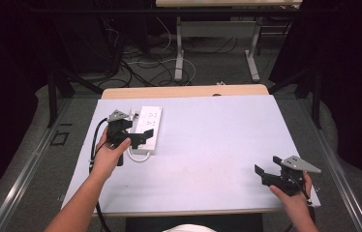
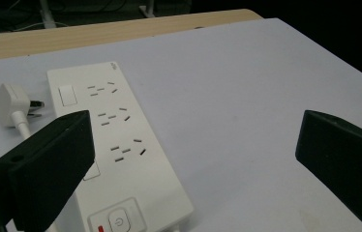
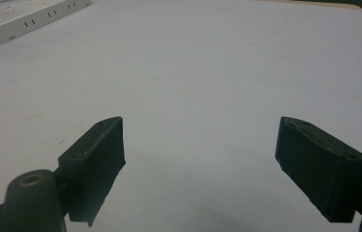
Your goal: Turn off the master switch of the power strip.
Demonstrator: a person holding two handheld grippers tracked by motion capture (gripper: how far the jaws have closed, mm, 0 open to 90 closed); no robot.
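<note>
Near edge, right: right gripper [image 1: 265,175], jaws wide apart, nothing between them, over bare mat [image 1: 218,145]. Farther, left: left gripper [image 1: 139,135], jaws spread wide, holding nothing, above near end of power strip [image 2: 121,150]. Beyond, beside strip: plug [image 2: 12,104].

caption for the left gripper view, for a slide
Open left gripper above a white power strip, its plug lying unplugged beside it.
</note>
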